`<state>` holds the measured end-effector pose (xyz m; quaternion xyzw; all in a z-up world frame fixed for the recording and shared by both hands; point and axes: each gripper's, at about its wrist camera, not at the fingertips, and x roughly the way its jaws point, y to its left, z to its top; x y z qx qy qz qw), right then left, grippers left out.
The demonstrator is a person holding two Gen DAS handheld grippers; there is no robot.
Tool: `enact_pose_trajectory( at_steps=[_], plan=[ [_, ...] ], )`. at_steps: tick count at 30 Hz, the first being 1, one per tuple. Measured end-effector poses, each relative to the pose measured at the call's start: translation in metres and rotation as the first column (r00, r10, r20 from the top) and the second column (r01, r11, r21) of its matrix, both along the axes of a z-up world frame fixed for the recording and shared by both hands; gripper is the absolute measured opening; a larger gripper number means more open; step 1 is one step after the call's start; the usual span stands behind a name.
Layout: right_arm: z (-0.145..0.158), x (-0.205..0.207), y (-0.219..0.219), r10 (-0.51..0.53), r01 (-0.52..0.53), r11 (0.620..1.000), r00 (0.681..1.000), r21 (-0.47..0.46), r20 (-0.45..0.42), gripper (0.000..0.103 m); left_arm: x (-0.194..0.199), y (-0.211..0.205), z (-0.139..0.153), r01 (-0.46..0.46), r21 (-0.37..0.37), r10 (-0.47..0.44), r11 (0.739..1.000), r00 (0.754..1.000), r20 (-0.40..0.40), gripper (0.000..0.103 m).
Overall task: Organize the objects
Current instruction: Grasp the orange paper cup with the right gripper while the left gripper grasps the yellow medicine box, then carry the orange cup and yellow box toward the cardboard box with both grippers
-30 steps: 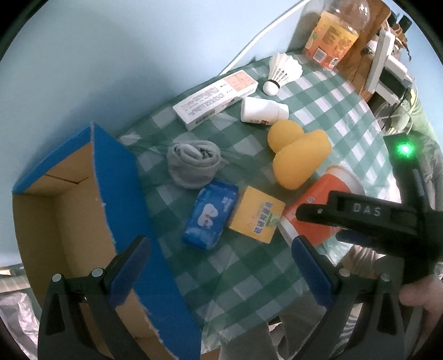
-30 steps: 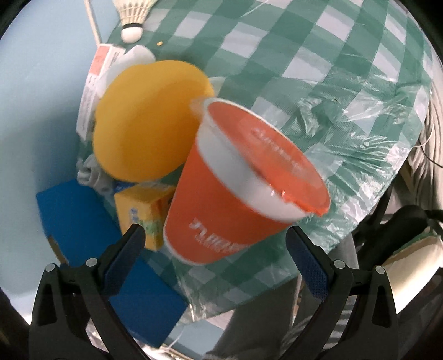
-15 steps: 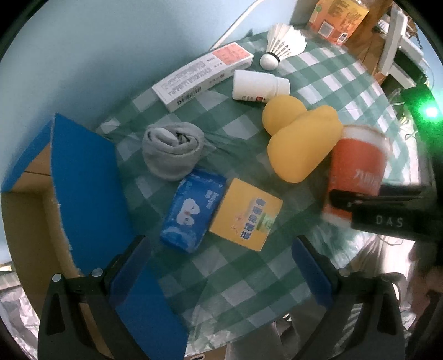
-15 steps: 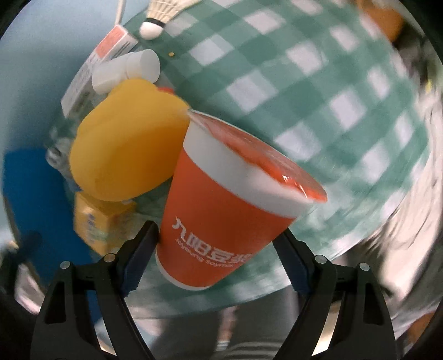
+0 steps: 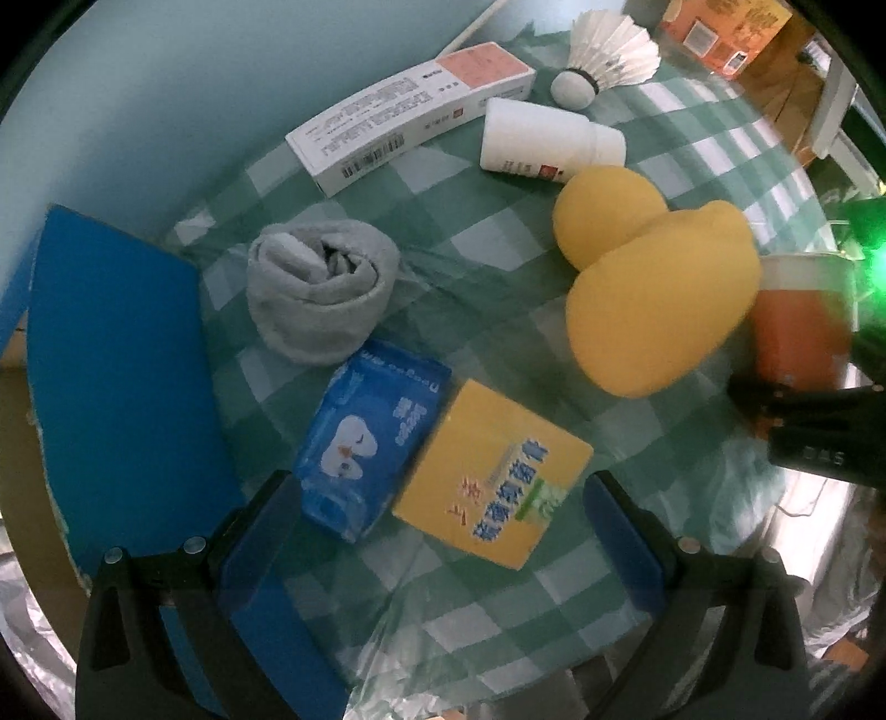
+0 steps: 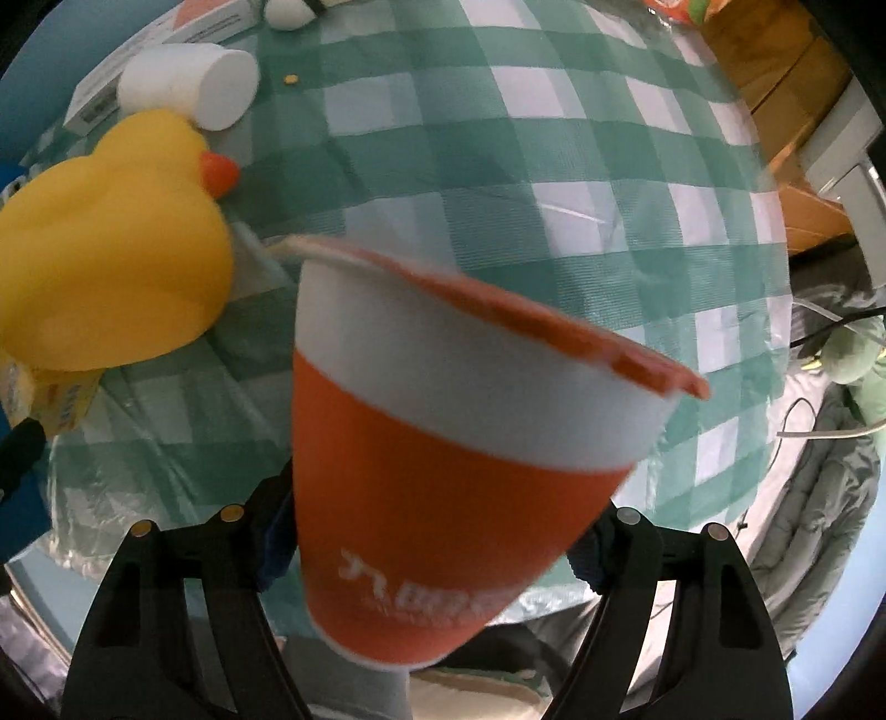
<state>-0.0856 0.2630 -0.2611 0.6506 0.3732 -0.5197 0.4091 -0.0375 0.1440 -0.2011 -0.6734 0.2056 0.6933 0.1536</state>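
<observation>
My right gripper [image 6: 432, 543] is shut on an orange-and-white sealed cup [image 6: 443, 471] and holds it upright; the cup also shows at the right edge of the left wrist view [image 5: 797, 327]. My left gripper [image 5: 443, 526] is open and empty above a yellow box [image 5: 493, 471] and a blue tissue pack [image 5: 371, 432]. A yellow rubber duck [image 5: 659, 288] lies beside the cup. A rolled grey sock [image 5: 321, 288], a white bottle [image 5: 548, 144], a long white box [image 5: 410, 111] and a shuttlecock [image 5: 609, 61] lie farther back.
An open cardboard box with blue flaps [image 5: 116, 376] stands at the left table edge. The round table has a green checked cloth [image 6: 554, 166] under plastic. An orange bottle [image 5: 725, 27] and wooden furniture [image 6: 775, 83] stand behind the table.
My right gripper has closed on the orange cup and turned it upright. My left gripper has come lower and closer over the yellow box and tissue pack.
</observation>
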Motion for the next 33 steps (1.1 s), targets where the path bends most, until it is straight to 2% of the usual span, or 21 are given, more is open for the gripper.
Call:
enact_pose_trajectory(
  at_steps=[6, 7, 8, 11, 14, 18, 22, 23, 33],
  plan=[
    [-0.003, 0.001, -0.008, 0.014, -0.014, 1.000, 1.000, -0.025, 0.014, 0.079, 0.002, 0.011, -0.016, 0.028, -0.048, -0.028, 0.998, 1.000, 0.001, 0.102],
    [-0.003, 0.003, -0.011, 0.025, -0.024, 0.999, 1.000, -0.033, 0.011, 0.079, 0.003, 0.012, -0.019, 0.034, -0.053, -0.034, 0.998, 0.999, 0.003, 0.097],
    [-0.003, 0.005, -0.012, 0.031, -0.030, 0.999, 0.999, -0.037, 0.009, 0.079, 0.004, 0.013, -0.021, 0.040, -0.054, -0.040, 0.998, 0.999, 0.007, 0.088],
    [-0.002, 0.013, -0.017, 0.072, -0.072, 0.996, 0.997, -0.054, -0.008, 0.078, 0.009, 0.017, -0.023, 0.070, -0.094, -0.071, 0.993, 0.997, -0.010, 0.076],
    [0.002, 0.019, -0.020, 0.094, -0.094, 0.992, 0.996, -0.080, -0.004, 0.077, 0.015, 0.018, -0.014, 0.083, -0.045, -0.085, 0.995, 0.996, -0.028, 0.062],
    [0.008, 0.028, -0.026, 0.116, -0.113, 0.988, 0.993, -0.102, 0.015, 0.077, 0.020, 0.016, -0.003, 0.073, 0.012, -0.073, 0.997, 0.997, -0.035, 0.051],
    [0.017, 0.033, -0.034, 0.106, -0.100, 0.987, 0.993, -0.130, 0.044, 0.077, 0.027, 0.011, 0.002, 0.057, 0.059, -0.057, 0.997, 0.998, -0.001, 0.050],
    [0.021, 0.033, -0.042, 0.071, -0.063, 0.990, 0.996, -0.123, 0.060, 0.077, 0.029, 0.010, 0.003, 0.055, 0.062, -0.055, 0.997, 0.998, 0.000, 0.050],
    [0.046, 0.055, -0.072, 0.093, -0.080, 0.982, 0.993, -0.169, 0.073, 0.077, 0.044, -0.011, 0.029, -0.005, 0.140, 0.004, 0.990, 1.000, 0.006, 0.050]
  ],
)
